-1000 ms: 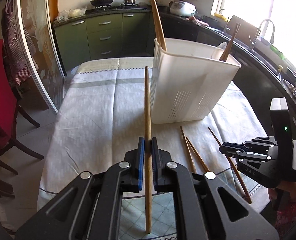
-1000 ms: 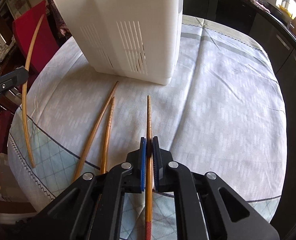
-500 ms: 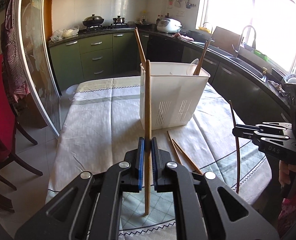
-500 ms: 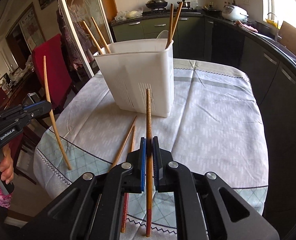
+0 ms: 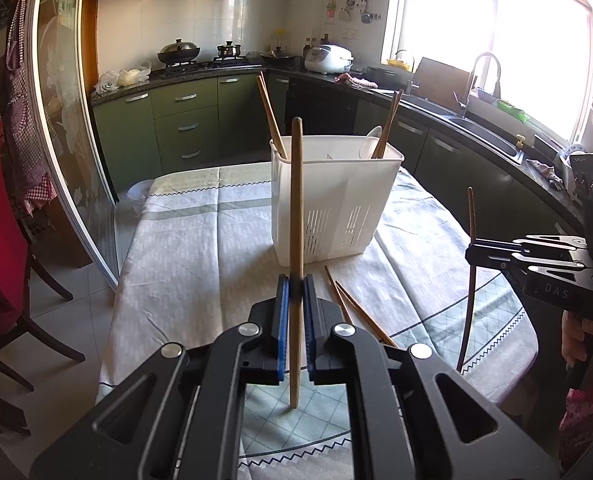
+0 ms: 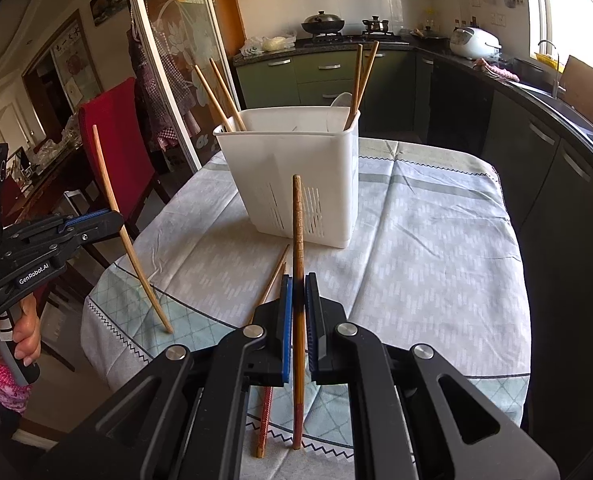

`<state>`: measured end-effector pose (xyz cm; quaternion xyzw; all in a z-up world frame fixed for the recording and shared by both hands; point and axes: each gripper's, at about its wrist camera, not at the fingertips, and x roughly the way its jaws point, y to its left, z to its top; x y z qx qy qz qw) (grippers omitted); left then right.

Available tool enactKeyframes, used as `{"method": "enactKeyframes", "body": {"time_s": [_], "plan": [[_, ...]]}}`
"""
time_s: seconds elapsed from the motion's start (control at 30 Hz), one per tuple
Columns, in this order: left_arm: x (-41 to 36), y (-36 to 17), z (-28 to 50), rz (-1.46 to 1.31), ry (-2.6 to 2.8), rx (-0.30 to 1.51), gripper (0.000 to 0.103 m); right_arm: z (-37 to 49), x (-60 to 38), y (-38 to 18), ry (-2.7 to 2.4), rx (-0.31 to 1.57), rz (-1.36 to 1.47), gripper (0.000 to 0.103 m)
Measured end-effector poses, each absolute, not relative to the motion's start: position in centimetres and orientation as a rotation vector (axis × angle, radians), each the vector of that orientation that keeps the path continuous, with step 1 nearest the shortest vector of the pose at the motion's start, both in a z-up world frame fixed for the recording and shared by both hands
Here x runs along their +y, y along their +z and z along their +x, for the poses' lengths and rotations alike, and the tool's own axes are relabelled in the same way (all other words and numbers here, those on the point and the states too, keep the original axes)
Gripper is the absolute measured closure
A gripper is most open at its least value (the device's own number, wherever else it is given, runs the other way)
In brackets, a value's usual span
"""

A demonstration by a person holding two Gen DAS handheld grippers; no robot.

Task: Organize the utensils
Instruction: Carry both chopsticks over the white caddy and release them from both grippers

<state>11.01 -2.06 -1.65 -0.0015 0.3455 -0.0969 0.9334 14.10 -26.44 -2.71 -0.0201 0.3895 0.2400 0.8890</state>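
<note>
Both jaws pinch chopsticks. Blue-padded jaws of the left gripper [image 5: 293, 288] press on a pale, smooth wooden chopstick [image 5: 296, 208] that stands nearly upright, its rounded top rising above the pads and its lower end hanging below them. Jaws of the right gripper [image 6: 298, 284] clamp a darker brown chopstick with a ridged upper section and reddish lower end [image 6: 297, 232], also close to vertical.

Straight ahead of both sets of jaws, well apart from them, stands the white rectangular plastic utensil holder [image 5: 336, 200] with slotted drain holes near its base. Several wooden chopsticks lean out of its left and right corners, and a pale spoon [image 6: 342, 104] shows at the right side inside it. Between the jaws and the holder, two loose brown wooden chopsticks [image 5: 348, 304] lie crossed at a narrow angle on the table, just right of the left jaws and just left of the right ones; one has a red patterned end.

Under everything lies a rounded table covered by a pale woven cloth with grey stripes and a zigzag-edged green check border [image 6: 436, 248]. Left of the jaws a red chair [image 6: 108, 128] stands by the table. Beyond, dark green kitchen cabinets [image 5: 184, 124] carry a black counter with pots and a white rice cooker [image 5: 328, 59].
</note>
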Motion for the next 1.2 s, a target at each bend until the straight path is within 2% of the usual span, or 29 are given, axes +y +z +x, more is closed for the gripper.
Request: {"method": "enactKeyframes", "body": {"time_s": [0.37,0.57,0.9,1.03,1.2], "plan": [[-2.8,1.5,11.5,-0.012,-0.255,0.659,0.096,13.8,-26.6,0.3,0.527,0.736,-0.012,0.096],[-3.7,6.2,12.8,-0.013,-0.297,0.589,0.096,13.7,-26.6,1.5,0.538,0.707,-0.005,0.096],[-6.3,14.5,17.7,0.036,-0.257,0.357,0.096,14.4,-27.2,0.2,0.532,0.748,-0.001,0.096],[-7.3,14.3,21.1,0.044,-0.231,0.354,0.096,14.4,-27.7,0.3,0.532,0.744,0.004,0.096],[-8.0,10.6,24.8,0.049,-0.207,0.442,0.096,14.3,-28.2,1.6,0.537,0.72,0.007,0.096]]}}
